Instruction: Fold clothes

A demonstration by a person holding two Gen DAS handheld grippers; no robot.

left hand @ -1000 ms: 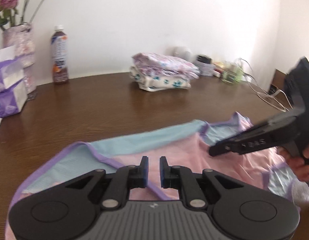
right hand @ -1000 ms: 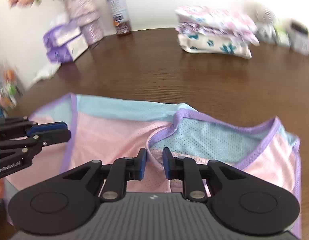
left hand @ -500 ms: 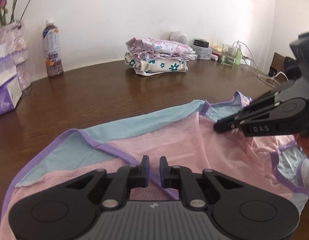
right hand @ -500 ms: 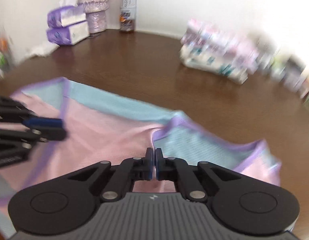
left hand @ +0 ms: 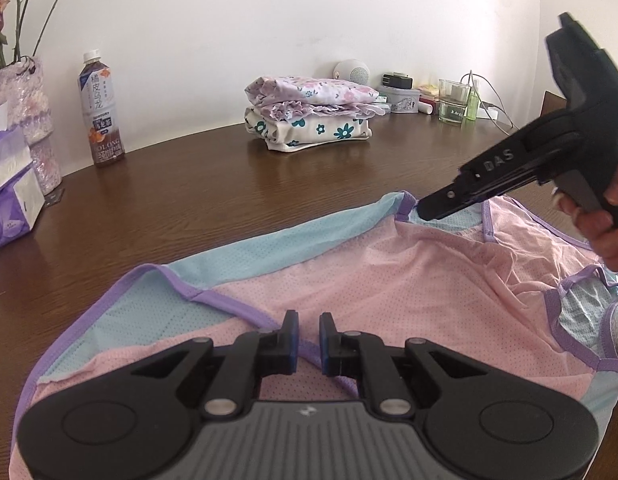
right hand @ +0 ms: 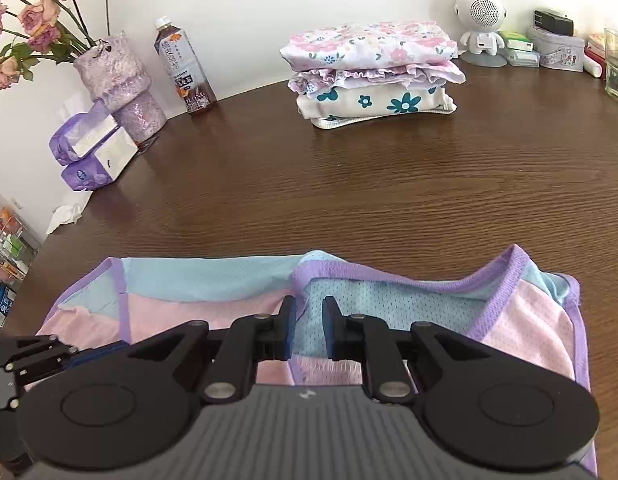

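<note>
Now we are hovering the left gripper (left hand: 308, 330) and right gripper (right hand: 309, 320), both released, just over the pink garment (left hand: 409, 280), needing to grip its purple edge before folding.

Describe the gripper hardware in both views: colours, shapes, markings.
Both match. The left gripper and right gripper have matte black linkage arms with silver pivot pins, round black hubs, a grey ribbed body bearing a small white logo, and blue pads inside the fingertips. Seen side-on, the right one shows embossed "DAS" lettering and a pistol-style grip. No cables visible.
</note>
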